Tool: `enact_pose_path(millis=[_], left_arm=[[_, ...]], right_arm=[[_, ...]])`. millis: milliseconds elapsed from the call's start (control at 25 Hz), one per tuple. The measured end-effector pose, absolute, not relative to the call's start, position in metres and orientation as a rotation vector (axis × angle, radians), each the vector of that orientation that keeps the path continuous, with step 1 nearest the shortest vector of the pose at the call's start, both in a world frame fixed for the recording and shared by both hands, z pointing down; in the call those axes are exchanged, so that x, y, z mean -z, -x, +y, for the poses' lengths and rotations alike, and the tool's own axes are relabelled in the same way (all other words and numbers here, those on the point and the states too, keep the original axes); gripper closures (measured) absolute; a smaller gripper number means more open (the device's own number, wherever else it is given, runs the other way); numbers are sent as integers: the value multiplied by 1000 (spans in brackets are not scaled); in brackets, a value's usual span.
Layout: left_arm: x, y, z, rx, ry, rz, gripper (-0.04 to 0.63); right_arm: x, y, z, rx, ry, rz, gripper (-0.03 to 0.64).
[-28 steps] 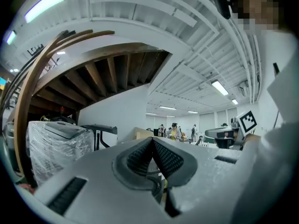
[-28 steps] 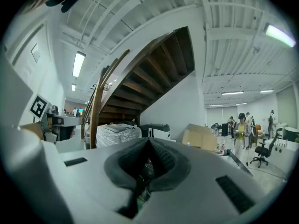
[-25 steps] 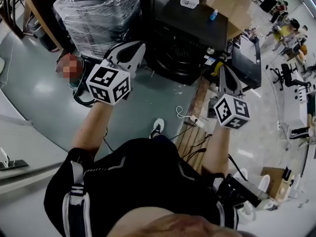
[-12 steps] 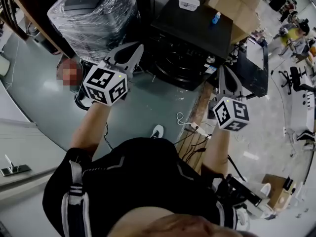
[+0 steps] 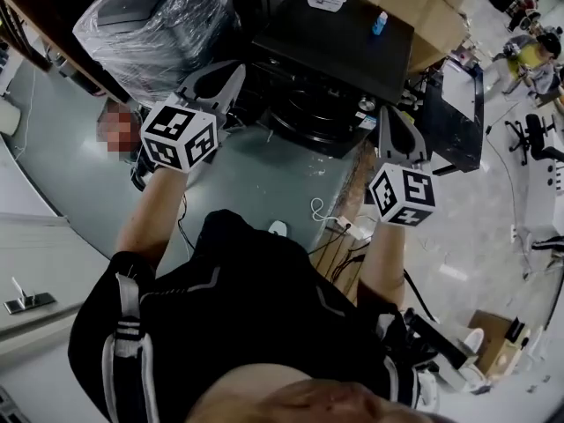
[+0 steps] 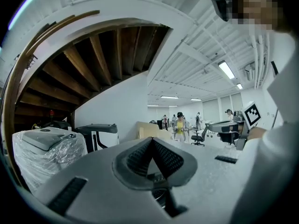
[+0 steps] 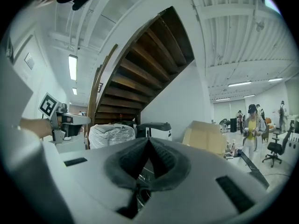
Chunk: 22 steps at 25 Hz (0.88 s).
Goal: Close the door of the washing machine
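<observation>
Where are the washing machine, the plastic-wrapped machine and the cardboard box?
washing machine [image 5: 339, 42]: head view, on its black top.
plastic-wrapped machine [image 5: 157, 23]: head view, on its wrapped top.
cardboard box [image 5: 421, 7]: head view, on its top face.

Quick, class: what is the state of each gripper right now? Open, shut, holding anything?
Left gripper: shut, nothing between its jaws.
Right gripper: shut, nothing between its jaws.
</observation>
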State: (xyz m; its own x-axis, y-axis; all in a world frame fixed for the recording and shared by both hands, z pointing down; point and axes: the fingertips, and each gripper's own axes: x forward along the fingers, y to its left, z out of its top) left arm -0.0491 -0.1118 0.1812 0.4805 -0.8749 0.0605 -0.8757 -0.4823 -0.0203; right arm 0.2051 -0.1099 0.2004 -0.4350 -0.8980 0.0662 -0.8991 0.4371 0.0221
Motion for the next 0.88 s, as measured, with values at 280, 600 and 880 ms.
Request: enact_pose_path(millis=[280,600,880], left_arm=[[-174,35,-144,-105,-2753,-1535,592],[-186,59,-194,-132,-2810,-1401,592],[-201,108,-244,-203,-2852,-1308,592]], right_arm=[[-189,-220,-129,8,-1696,-2588,612],[-190,-190,-165,32,-1733,-2532,612],[-197,-143,-204,2,-1769,-2472,612]])
